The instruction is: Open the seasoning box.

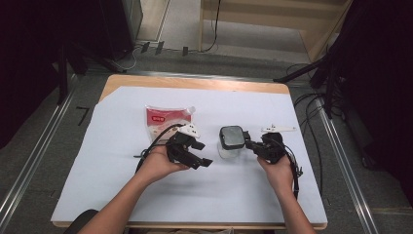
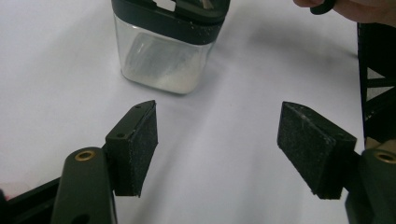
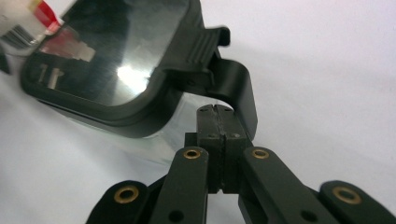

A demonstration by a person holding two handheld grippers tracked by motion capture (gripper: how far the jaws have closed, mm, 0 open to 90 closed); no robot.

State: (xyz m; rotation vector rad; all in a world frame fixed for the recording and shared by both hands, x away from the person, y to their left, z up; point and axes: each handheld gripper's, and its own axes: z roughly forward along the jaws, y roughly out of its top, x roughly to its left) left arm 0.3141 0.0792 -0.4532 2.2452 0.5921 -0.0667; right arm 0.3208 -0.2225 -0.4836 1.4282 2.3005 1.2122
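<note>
Where the white sheet covers the worktop (image 1: pixel 122 185), a clear square container (image 1: pixel 231 146) with a dark lid (image 1: pixel 232 136) stands near the centre, a little to the person's right. Its lid carries a black latch tab (image 3: pixel 233 88) on the side facing the right gripper (image 1: pixel 251 144). That gripper's jaws are pressed together with no gap visible between the pads; they lie directly against the tab, though whether any part of the tab is pinched between them cannot be told. The left gripper (image 1: pixel 207 162), held in the person's left hand (image 1: pixel 157 165), sits just beside the container on its other side, apart from it, with its jaws spread wide and nothing between the pads (image 2: pixel 140 149). Behind the left gripper lies a red-and-white spouted pouch (image 1: pixel 163 119), flat on the sheet. A small white tool (image 1: pixel 278 129) rests beyond the right hand (image 1: pixel 277 168), near the sheet's right edge.
</note>
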